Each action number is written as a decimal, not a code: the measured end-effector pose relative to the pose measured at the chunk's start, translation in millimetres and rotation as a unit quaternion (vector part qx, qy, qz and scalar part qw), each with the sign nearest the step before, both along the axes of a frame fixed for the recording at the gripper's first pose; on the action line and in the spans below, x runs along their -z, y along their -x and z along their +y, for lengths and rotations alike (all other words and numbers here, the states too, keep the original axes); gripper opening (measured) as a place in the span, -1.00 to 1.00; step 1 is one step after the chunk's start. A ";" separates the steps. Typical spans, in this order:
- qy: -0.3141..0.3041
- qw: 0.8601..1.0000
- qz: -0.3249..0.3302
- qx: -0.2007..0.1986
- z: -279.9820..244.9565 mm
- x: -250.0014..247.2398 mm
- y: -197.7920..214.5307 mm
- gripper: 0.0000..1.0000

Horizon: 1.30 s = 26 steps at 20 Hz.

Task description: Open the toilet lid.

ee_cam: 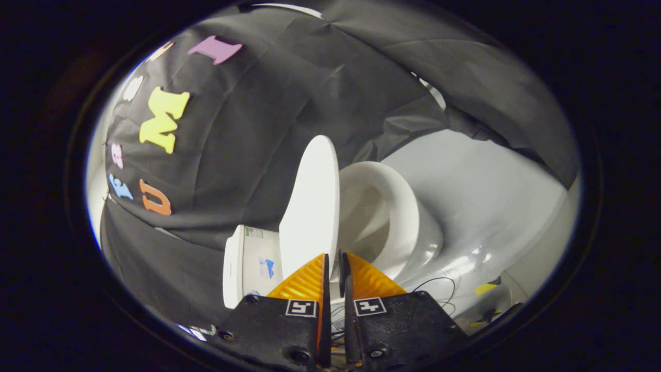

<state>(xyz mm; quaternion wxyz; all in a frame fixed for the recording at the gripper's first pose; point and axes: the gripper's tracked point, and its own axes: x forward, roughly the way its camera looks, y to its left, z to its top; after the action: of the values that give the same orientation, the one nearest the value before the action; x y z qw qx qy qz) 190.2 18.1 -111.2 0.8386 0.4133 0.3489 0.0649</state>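
A white toilet lies tilted in my view, beyond the fingers. Its lid (310,206) is raised and stands on edge between the tank (248,263) and the seat ring (397,206), leaving the bowl (364,217) uncovered. My gripper (334,254) sits back from the toilet, with its fingertips in line with the lid's lower edge. The fingers are shut to a thin slit and I see nothing held between them. They hide the lid's hinge end.
The black cloth wall wraps around behind the tank and over the toilet. A glossy white floor (490,206) spreads beside the bowl. Thin dark cables (439,289) and a yellow tape mark (485,288) lie on it near the fingers.
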 end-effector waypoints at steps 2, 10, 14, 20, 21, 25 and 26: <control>0.000 1.000 -0.014 -0.013 11.6 -22.5 -0.8 -0.73; 0.091 0.994 -0.030 -0.058 58.7 -73.4 6.1 -0.73; 0.121 0.991 -0.025 -0.057 52.8 -74.4 8.9 -0.73; 0.169 0.983 -0.038 -0.068 79.5 -96.0 15.9 -0.73; 0.175 0.981 -0.040 -0.067 86.1 -103.6 15.1 -0.73; 0.191 0.979 -0.040 -0.059 98.8 -117.6 15.4 -0.73; 0.193 0.979 -0.039 -0.055 99.7 -119.8 15.8 -0.73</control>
<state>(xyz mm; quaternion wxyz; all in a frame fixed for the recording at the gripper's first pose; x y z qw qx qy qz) 174.3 117.8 8.7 0.9105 0.2211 0.3444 0.0588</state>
